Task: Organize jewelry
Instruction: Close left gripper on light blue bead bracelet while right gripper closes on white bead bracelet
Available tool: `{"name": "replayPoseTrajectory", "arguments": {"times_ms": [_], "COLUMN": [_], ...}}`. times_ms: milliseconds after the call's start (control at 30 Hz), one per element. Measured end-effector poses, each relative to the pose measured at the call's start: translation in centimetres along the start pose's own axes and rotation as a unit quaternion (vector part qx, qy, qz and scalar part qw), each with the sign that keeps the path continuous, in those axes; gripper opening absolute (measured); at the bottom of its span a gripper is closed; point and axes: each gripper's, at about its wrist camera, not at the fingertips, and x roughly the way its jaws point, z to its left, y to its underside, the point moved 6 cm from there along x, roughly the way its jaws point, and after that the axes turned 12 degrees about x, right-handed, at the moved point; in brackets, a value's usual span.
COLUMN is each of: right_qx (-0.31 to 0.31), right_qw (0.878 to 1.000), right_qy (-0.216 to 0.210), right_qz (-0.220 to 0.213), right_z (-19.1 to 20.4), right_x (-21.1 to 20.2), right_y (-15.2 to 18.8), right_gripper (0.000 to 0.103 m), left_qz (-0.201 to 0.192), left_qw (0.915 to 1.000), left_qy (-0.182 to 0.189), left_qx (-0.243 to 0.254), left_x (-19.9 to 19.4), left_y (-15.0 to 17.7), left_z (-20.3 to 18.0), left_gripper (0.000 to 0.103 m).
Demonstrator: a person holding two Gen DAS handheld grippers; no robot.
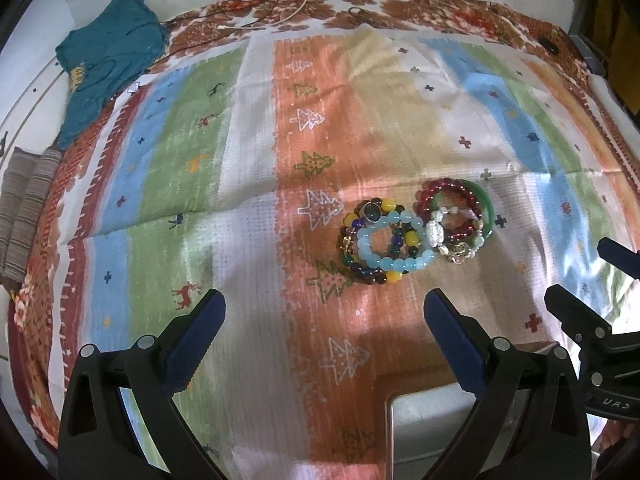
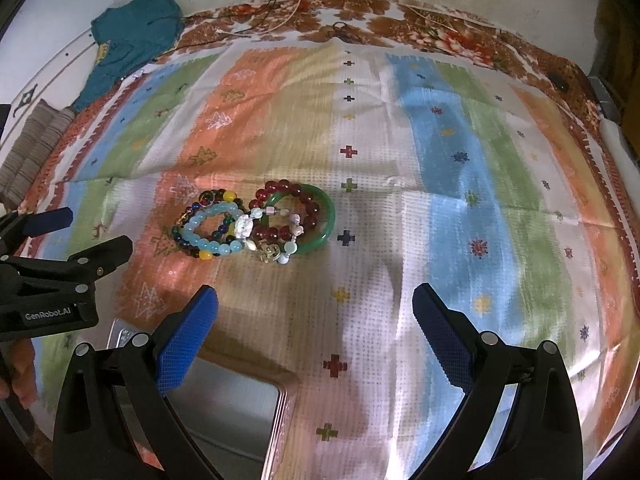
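A pile of bracelets lies on the striped cloth: a light blue bead bracelet (image 1: 394, 246) over a dark multicolour bead bracelet (image 1: 362, 266), and next to them a dark red bead bracelet (image 1: 448, 192), a green bangle (image 1: 486, 210) and a clear-stone bracelet (image 1: 452, 246). The right wrist view shows the same pile, with the blue bracelet (image 2: 212, 232), the green bangle (image 2: 326, 216) and the red beads (image 2: 288, 190). My left gripper (image 1: 324, 308) is open and empty, short of the pile. My right gripper (image 2: 314, 302) is open and empty, to the pile's right. A jewelry box (image 1: 430, 428) with a pinkish rim lies under the grippers (image 2: 236, 412).
A teal garment (image 1: 106, 60) lies at the cloth's far left corner, with a striped folded cloth (image 1: 24, 208) on the left. Cords (image 1: 280, 4) run along the far edge by the wall. The right gripper's fingers (image 1: 576, 312) show at the left view's right edge.
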Motion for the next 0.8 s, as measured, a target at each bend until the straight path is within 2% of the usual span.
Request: {"name": "replayPoseTrajectory", "arguments": {"times_ms": [467,800], "right_qx": [-0.005,0.012], "right_qw": [1.0,0.999], "right_qy": [0.011,0.005], "right_qz": [0.022,0.041], "right_z": [0.2,-0.2], "right_x": [3.2,5.3], "right_y": [-0.7,-1.3], "right_gripper": [0.099,0.099], "left_qz": [0.027,0.042], "left_qw": [0.9995,0.999], "left_qy": [-0.006,0.012], "left_qx": [0.013,0.013], "left_x": [3.5,5.5], "left_y": [-1.2,-2.1], "left_z": [0.2,0.2], "left_gripper": [0.097,0.096]}}
